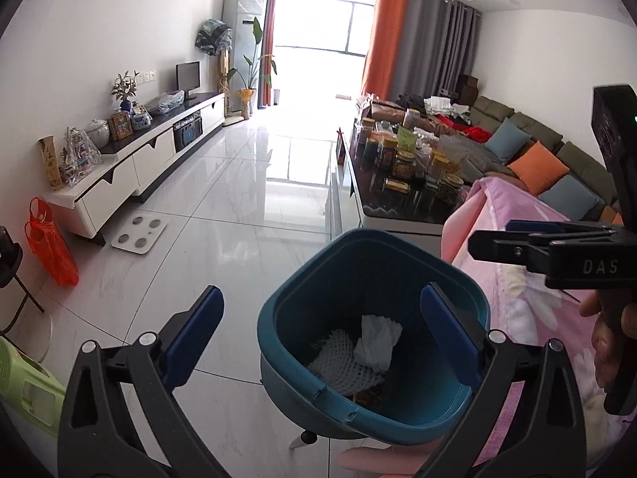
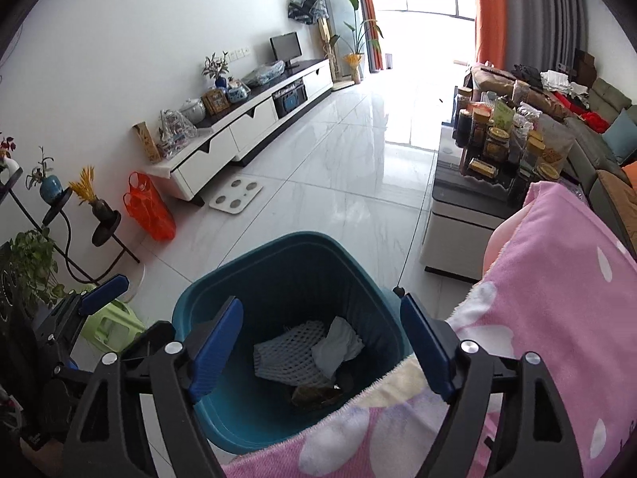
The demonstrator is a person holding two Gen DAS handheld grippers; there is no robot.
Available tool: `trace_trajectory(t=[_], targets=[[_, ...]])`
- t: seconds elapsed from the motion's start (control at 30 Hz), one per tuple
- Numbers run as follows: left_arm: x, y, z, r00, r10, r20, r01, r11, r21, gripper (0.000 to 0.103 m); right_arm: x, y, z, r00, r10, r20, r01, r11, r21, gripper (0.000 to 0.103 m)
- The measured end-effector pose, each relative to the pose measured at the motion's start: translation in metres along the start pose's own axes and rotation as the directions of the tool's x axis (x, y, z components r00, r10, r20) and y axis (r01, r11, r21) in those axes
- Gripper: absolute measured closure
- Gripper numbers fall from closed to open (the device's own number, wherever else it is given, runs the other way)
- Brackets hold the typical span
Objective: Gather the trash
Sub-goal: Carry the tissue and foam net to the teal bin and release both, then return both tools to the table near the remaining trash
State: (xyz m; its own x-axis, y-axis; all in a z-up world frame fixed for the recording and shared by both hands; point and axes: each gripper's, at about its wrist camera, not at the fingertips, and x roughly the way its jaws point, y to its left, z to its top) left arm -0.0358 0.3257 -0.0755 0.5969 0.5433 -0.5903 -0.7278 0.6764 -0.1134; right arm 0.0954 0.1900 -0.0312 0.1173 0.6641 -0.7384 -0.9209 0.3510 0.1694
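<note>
Glossy white floor tiles [image 1: 239, 207] run the length of a bright living room towards a sunlit window with orange and grey curtains [image 1: 402, 36]; a long white-and-black TV cabinet [image 1: 159, 151] lines the wall on the left of both views, and a dark-topped worktop crowded with jars and boxes [image 1: 402, 183] stands on the right, with a grey-green sofa [image 1: 557, 147] behind it.

Below both of my tools sits a teal plastic waste bin [image 1: 286, 318]; inside it I see a white foam mesh fruit sleeve [image 1: 342, 362], a crumpled white tissue [image 1: 376, 342] lying partly on top of it, and a dark brownish wrapper [image 2: 318, 394] near the bottom. A pink flowered blanket [image 2: 557, 286] drapes just beside the bin on its right, and its edge overlaps the near rim in the right wrist view.

My left gripper [image 1: 322, 338] hangs over the bin with its jaws spread wide and nothing between the blue pads; one pad sits over the floor, the other over the bin's mouth. My right gripper [image 2: 322, 346] has its jaws wide too, empty, framing the trash in the bin; from the left wrist view I see it side-on, with a hand [image 1: 609, 342] wrapped around its handle.

An orange plastic bag [image 2: 149, 211] leans by the cabinet's end, with a white bathroom scale [image 2: 237, 195] on the floor close by.
</note>
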Motion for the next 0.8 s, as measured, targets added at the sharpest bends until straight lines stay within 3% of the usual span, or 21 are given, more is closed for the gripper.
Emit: trace_trajectory(t=[0.17,0.3,0.57,0.8], targets=[[-0.031,0.015,0.011,0.995,0.045,0.090,-0.041,0.998,-0.049,0.006,-0.034,0.000,-0.007,0.994,-0.009,0.106,0.008,1.000,0.008,0.007],[-0.059,0.015,0.020,0.987,0.038,0.159,-0.030,0.998,-0.053,0.006,-0.056,0.000,-0.013,0.986,-0.013,0.165,0.012,1.000,0.008,0.007],[-0.109,-0.014,0.026,0.967,-0.057,0.248,0.062,0.998,-0.011,0.006,-0.109,0.007,-0.041,0.960,-0.016,0.280,0.021,1.000,-0.015,0.007],[-0.136,-0.064,0.028,0.948,-0.146,0.283,0.131,0.989,0.070,0.006,-0.160,-0.007,-0.080,0.929,-0.087,0.359,0.089,0.996,0.011,0.007]])
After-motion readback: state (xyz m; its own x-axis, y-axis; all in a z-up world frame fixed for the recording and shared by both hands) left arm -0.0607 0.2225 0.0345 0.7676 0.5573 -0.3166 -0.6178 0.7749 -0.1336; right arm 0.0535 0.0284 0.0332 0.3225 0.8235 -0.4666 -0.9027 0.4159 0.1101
